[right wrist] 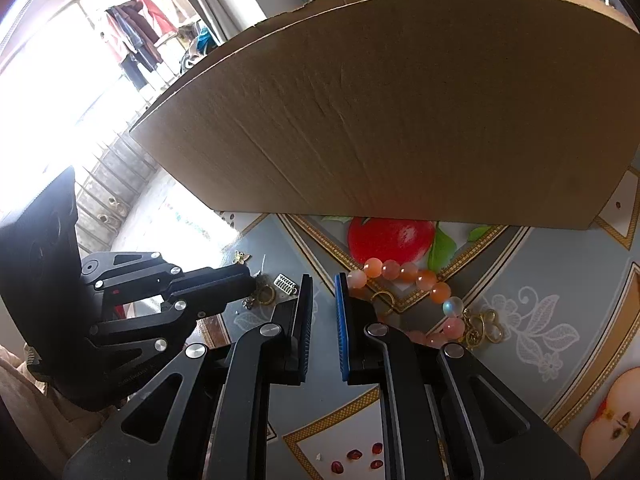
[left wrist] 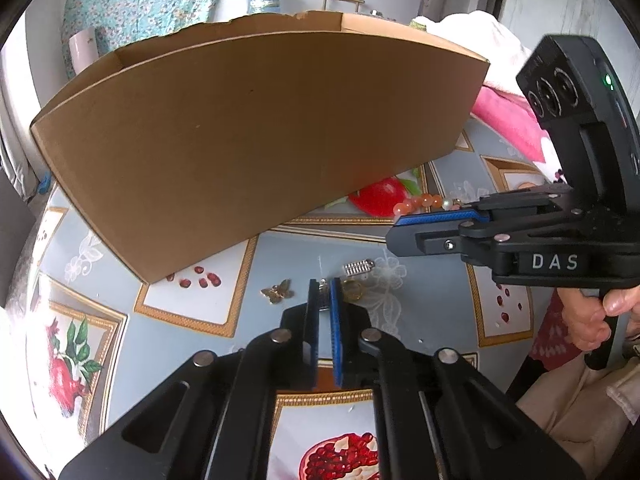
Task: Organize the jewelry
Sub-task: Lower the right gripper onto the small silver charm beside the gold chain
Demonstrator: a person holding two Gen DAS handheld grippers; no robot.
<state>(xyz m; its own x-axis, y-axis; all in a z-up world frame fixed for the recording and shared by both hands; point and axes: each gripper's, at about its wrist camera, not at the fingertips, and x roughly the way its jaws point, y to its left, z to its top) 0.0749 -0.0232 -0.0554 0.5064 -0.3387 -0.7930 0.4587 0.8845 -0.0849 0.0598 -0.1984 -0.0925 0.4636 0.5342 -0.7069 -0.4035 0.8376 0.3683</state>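
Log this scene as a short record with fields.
box: cardboard, open top, at the back of the table
bracelet: orange beads, lying beside the right tongs
small pieces: butterfly, silver charm, gold ring, near the left tongs
left tongs: shut
right tongs: slightly open, nothing between

You have one cardboard box point(left wrist: 248, 128) on the table; one bead bracelet point(right wrist: 404, 272) — orange and pink beads, partly hidden, so no bead count; one gold butterfly charm point(left wrist: 278, 291); one small silver ribbed charm point(left wrist: 358, 268); one gold ring point(left wrist: 353, 289) — and two grippers, the left gripper point(left wrist: 325, 292) and the right gripper point(right wrist: 323, 288).
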